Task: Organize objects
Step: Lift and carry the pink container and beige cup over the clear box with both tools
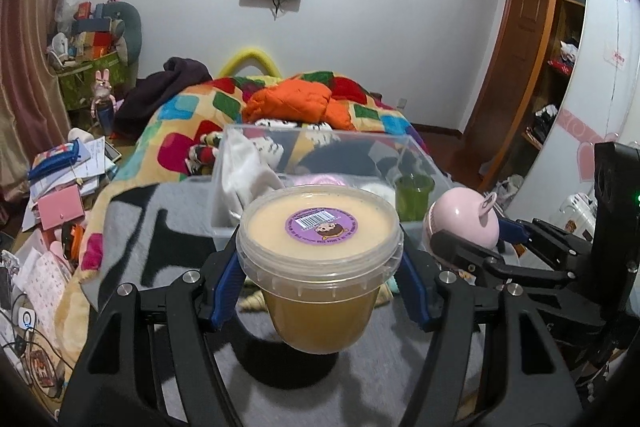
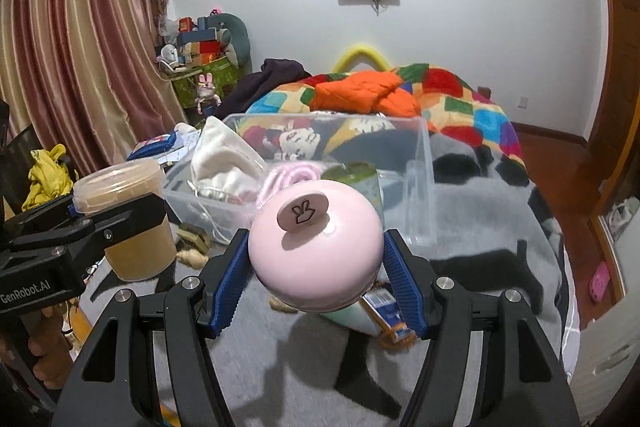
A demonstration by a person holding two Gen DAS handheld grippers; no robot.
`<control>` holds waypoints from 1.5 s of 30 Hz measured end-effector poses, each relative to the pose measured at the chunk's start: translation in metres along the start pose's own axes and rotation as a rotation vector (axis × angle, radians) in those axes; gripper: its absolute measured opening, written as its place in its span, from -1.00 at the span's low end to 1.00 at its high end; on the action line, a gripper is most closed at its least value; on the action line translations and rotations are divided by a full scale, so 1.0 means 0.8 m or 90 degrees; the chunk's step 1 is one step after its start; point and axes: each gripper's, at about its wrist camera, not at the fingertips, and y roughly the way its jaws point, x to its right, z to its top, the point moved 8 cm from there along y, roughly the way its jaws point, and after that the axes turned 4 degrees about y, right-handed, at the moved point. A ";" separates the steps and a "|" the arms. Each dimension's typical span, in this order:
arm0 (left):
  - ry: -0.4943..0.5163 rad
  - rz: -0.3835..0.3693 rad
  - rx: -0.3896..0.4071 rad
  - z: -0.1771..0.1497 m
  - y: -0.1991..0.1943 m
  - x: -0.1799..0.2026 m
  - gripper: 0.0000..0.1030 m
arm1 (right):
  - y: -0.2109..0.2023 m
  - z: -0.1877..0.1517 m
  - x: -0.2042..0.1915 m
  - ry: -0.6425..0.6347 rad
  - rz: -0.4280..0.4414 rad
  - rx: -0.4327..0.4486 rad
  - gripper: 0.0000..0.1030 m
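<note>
My left gripper point(image 1: 320, 287) is shut on a clear lidded tub point(image 1: 320, 259) of yellowish paste with a purple sticker, held above the grey blanket. It also shows in the right wrist view point(image 2: 128, 219). My right gripper point(image 2: 316, 271) is shut on a round pink container point(image 2: 316, 247) with a bunny knob, held above the blanket; it shows at the right of the left wrist view point(image 1: 464, 219). A clear plastic bin point(image 1: 416, 155) stands just beyond both, holding white cloth point(image 2: 224, 155), a pink coil point(image 2: 288, 175) and a green cup point(image 1: 414, 195).
The bin point(image 2: 424, 163) rests on a bed with a grey-black blanket point(image 2: 480, 211) and a colourful quilt point(image 2: 472, 107). Small items, one a blue packet point(image 2: 390, 311), lie under the pink container. Papers and clutter point(image 1: 60, 187) lie left; a wardrobe point(image 1: 560, 67) stands right.
</note>
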 end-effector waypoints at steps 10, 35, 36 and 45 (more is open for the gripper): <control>0.001 0.012 0.022 0.025 0.003 -0.012 0.29 | 0.027 0.022 -0.024 -0.024 0.017 0.000 0.20; -0.008 0.002 0.007 0.047 0.051 -0.020 0.29 | 0.098 0.040 -0.017 -0.005 0.019 -0.034 0.20; -0.008 0.001 0.004 0.046 0.054 -0.020 0.29 | 0.100 0.040 -0.015 -0.003 0.017 -0.037 0.20; -0.012 -0.013 -0.021 0.044 0.079 -0.018 0.29 | 0.116 0.035 0.001 0.013 0.007 -0.055 0.20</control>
